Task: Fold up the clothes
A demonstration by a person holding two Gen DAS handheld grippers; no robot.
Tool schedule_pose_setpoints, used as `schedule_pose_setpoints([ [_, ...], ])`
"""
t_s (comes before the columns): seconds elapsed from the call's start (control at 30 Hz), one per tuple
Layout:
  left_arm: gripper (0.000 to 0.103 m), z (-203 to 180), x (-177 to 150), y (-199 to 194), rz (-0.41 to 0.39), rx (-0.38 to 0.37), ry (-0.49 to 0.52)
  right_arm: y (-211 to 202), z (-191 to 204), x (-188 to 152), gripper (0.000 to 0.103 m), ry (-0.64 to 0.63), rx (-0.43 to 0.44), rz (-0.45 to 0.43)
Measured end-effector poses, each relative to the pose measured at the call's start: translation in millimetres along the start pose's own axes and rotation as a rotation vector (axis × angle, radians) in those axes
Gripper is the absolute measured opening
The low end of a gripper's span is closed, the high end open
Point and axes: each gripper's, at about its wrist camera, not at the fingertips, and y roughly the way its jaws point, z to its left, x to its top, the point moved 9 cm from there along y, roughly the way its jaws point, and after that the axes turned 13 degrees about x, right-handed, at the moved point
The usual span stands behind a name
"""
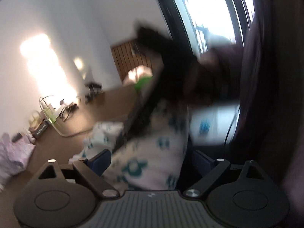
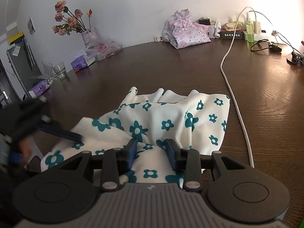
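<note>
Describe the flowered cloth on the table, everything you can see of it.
The cloth is cream, soft-looking fabric printed with teal flowers. It lies crumpled and partly doubled over on the dark wooden table, its far edge wavy, its right edge next to a white cable. A fold of it bunches between the right gripper's blue pads. The left gripper stands open with cloth between its fingers; that view is blurred.

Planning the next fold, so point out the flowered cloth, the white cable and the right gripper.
flowered cloth (image 2: 171, 114): right wrist view, on its flat middle.
white cable (image 2: 230, 93): right wrist view, on its run beside the cloth.
right gripper (image 2: 152, 152): right wrist view, midway between its fingertips.
</note>
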Motion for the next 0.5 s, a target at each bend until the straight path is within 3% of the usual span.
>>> schedule_pose_setpoints([
  [0.13,0.092,-11,-6,6,-0.05,0.047,0.151,-4,2,-3,0.035,-0.001,0.025,0.013],
  [0.33,0.093,-18,-16,9,-0.106,0.106,0.204,-8,15,-11,0.035,-0.014,0.035,0.033],
  [0.5,0.094,-17,-20,15,-0.121,0.066,0.203,-10,17,-11,0.035,-0.003,0.054,0.062],
])
